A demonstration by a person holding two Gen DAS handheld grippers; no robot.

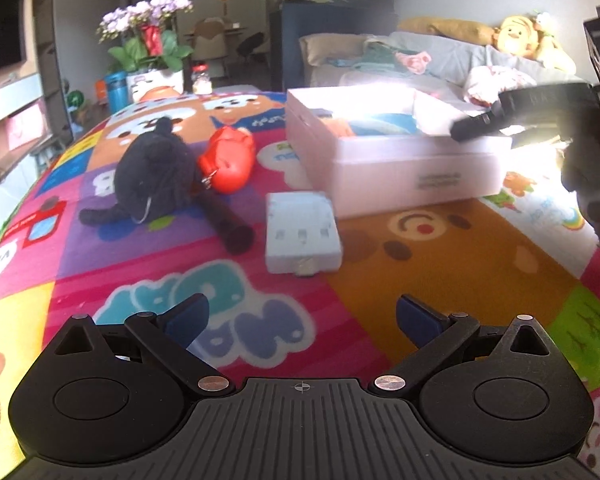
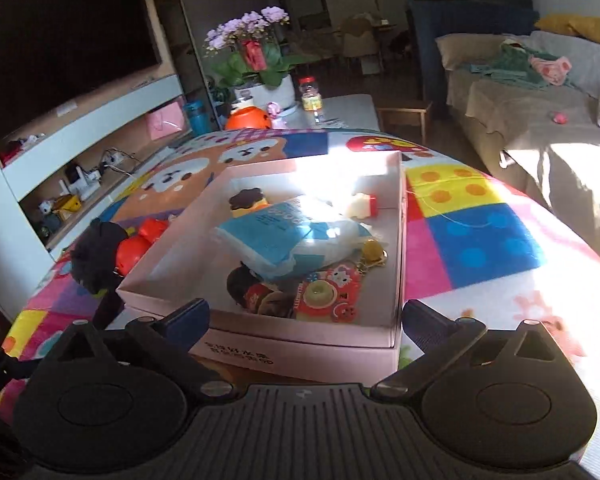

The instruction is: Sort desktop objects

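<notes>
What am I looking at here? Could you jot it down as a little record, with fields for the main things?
Surface: colourful cartoon play mat
Container: open pink box
Inside the box: blue-and-white packet, red cartoon card, small white bottle with red cap, other small items
Outside the box: black plush toy, red toy, white charger-like block
Left gripper: open, nothing between its fingers
Right gripper: open, nothing held, near edge of box in front of it
</notes>
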